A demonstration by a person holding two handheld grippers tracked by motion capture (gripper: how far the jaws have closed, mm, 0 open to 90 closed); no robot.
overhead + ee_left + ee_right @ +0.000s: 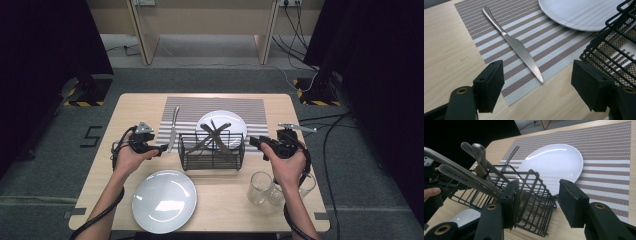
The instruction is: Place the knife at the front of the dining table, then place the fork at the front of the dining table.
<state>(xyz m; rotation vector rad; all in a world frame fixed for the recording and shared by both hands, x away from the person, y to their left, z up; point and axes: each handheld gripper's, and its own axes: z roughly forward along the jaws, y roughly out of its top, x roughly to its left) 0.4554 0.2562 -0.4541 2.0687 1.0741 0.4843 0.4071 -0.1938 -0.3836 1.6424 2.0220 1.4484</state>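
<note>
Knife lies just ahead of the empty, wide-apart left claw, whose far finger could snag the wire basket beside it.

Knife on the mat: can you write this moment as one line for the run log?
knife: flat on striped mat, left of basket | left gripper: open, empty, near knife tip | right gripper: open, at basket corner
</note>
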